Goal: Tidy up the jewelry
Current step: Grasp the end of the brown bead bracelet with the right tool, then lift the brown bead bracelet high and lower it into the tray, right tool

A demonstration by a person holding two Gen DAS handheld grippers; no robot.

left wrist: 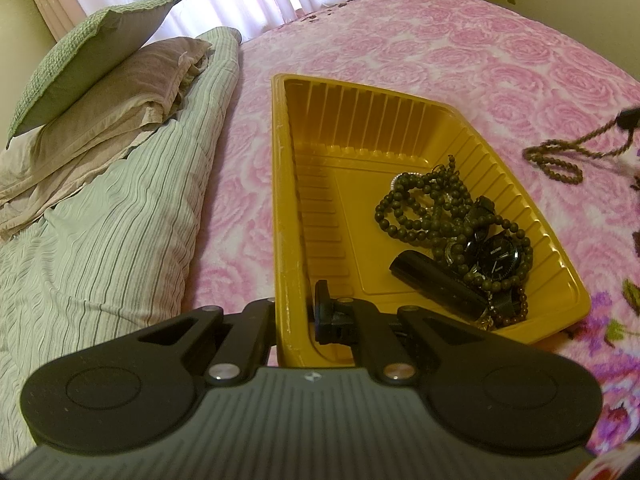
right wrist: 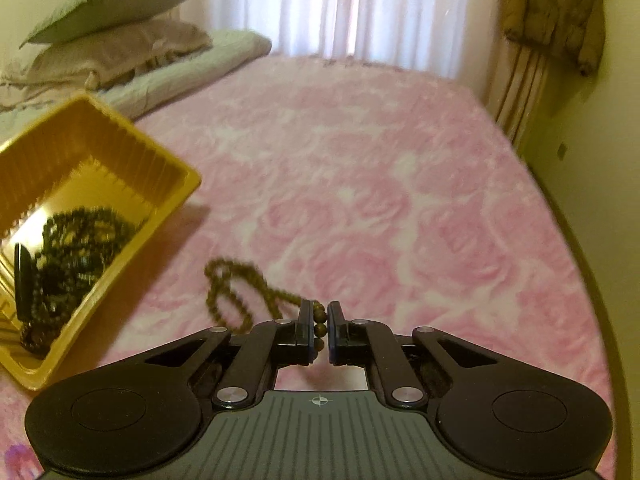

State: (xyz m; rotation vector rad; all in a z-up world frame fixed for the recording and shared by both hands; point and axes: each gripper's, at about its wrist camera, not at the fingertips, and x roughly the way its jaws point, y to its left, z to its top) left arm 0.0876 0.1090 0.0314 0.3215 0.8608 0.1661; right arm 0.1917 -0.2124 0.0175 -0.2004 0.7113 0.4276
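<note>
A yellow plastic tray [left wrist: 400, 120] lies on the pink bed. It holds dark bead strands [left wrist: 420, 208], a black watch [left wrist: 498, 258] and a black oblong case [left wrist: 436, 286]. My left gripper [left wrist: 294, 316] is shut on the tray's near left wall. My right gripper [right wrist: 319, 326] is shut on a brown bead necklace [right wrist: 236, 280], whose loops trail left over the blanket. The tray [right wrist: 176, 184] is to its left in the right wrist view. The necklace also shows in the left wrist view [left wrist: 560, 160], right of the tray.
A pink rose-pattern blanket [right wrist: 380, 200] covers the bed. Pillows [left wrist: 100, 72] and a striped folded duvet [left wrist: 120, 220] lie to the left. Curtains hang behind the bed. A brown jacket [right wrist: 556, 12] hangs on the right wall.
</note>
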